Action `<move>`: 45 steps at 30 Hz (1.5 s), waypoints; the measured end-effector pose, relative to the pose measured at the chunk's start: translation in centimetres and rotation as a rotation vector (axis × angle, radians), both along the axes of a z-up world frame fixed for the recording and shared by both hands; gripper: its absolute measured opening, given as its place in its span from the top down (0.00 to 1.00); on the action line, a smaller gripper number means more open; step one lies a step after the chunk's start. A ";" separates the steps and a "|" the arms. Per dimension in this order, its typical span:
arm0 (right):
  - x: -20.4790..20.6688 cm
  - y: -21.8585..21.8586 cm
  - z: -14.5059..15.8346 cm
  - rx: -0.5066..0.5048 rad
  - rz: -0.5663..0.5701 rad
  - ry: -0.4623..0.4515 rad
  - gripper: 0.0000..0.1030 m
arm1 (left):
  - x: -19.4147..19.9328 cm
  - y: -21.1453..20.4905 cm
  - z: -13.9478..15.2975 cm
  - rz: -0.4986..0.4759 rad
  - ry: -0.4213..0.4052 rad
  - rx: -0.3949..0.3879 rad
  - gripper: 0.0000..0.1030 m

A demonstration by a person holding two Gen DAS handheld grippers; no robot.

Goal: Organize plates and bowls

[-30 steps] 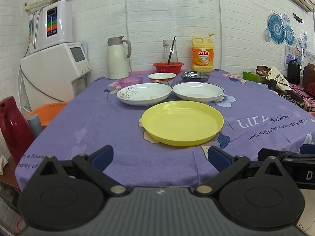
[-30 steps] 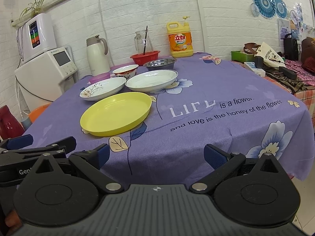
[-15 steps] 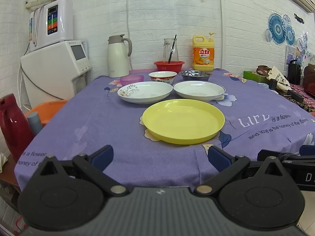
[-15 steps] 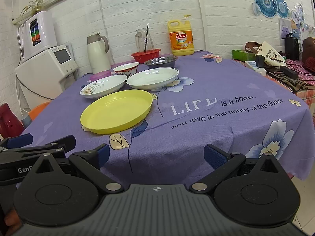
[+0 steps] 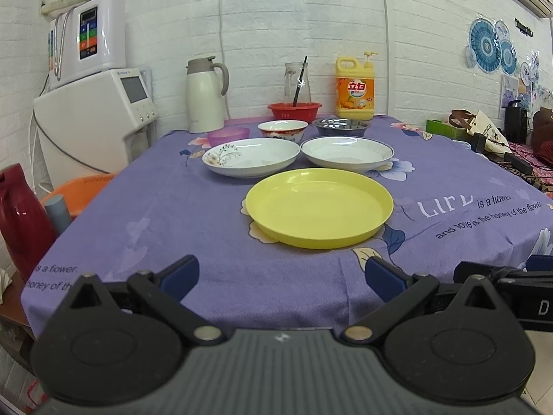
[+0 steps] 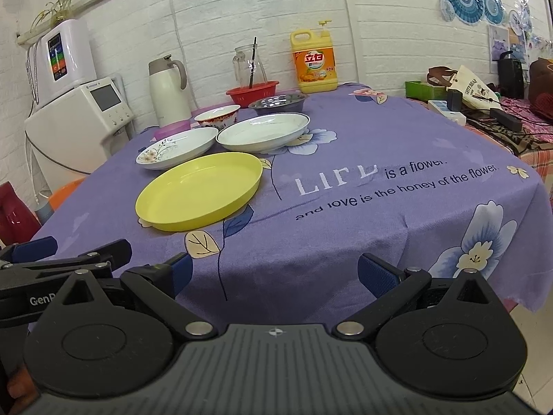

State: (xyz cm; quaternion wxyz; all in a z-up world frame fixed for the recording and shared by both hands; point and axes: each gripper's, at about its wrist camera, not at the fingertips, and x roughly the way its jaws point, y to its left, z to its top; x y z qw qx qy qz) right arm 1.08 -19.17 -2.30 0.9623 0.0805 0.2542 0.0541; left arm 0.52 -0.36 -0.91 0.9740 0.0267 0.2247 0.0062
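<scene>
Both tongs are spread wide and hold nothing, side by side at the near edge of the table [image 5: 166, 207]. The left tongs [image 5: 281, 273] point at the yellow plate [image 5: 319, 205], which lies just ahead of them; from the right tongs [image 6: 273, 269] it lies ahead and to the left. Beyond it sit two white plates [image 5: 252, 157], touching, then a red-rimmed bowl [image 5: 282, 129] and a steel bowl [image 5: 340, 126]. Compared with a second ago, both tongs have edged slightly closer to the dishes; the dishes themselves have not moved.

Bare tablecloth [image 6: 397, 214] right of yellow plate [image 6: 198, 192] lies unobstructed.
</scene>
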 end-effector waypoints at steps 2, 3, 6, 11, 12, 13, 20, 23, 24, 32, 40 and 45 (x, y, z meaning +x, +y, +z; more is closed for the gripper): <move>0.1 0.0 -0.1 -0.004 -0.001 0.003 0.00 | 0.3 0.0 -0.2 -0.001 0.007 -0.003 0.01; 0.1 -0.1 -0.2 -0.006 -0.002 0.005 0.00 | 0.4 0.0 -0.2 -0.001 0.014 -0.006 0.01; 0.1 -0.3 -0.2 -0.002 -0.007 0.005 0.00 | 0.5 0.0 -0.1 -0.003 0.015 -0.014 0.01; 0.0 -0.6 -0.2 -0.004 -0.020 -0.002 0.00 | 0.7 -0.1 0.0 0.004 0.010 -0.022 0.01; 0.1 -0.7 -0.2 -0.001 -0.019 0.002 0.00 | 0.7 -0.2 0.0 0.003 0.010 -0.022 0.01; 0.2 -0.7 -0.2 0.002 -0.019 0.004 0.00 | 0.6 -0.2 0.0 0.002 0.007 -0.021 0.01; 0.1 -0.4 -0.3 -0.004 -0.012 0.006 0.00 | 0.4 0.0 0.2 0.001 -0.009 -0.019 0.01; 0.1 -0.5 -0.2 -0.009 -0.014 0.003 0.00 | 0.5 0.0 0.3 0.003 -0.009 -0.020 0.01; 0.1 -0.6 -0.2 -0.007 -0.015 0.003 0.00 | 0.5 -0.1 0.2 0.004 -0.008 -0.019 0.01; 0.2 -1.2 -0.3 0.003 -0.030 0.009 0.00 | 1.1 -0.8 0.1 -0.013 0.000 -0.006 0.01; 0.0 -2.3 0.4 -0.004 -0.043 -0.033 0.00 | 4.4 -0.2 1.2 -0.012 0.024 -0.002 0.01; 4.1 -1.2 1.2 -0.030 0.021 -0.009 0.00 | 9.3 2.1 1.2 0.025 0.104 -0.027 0.01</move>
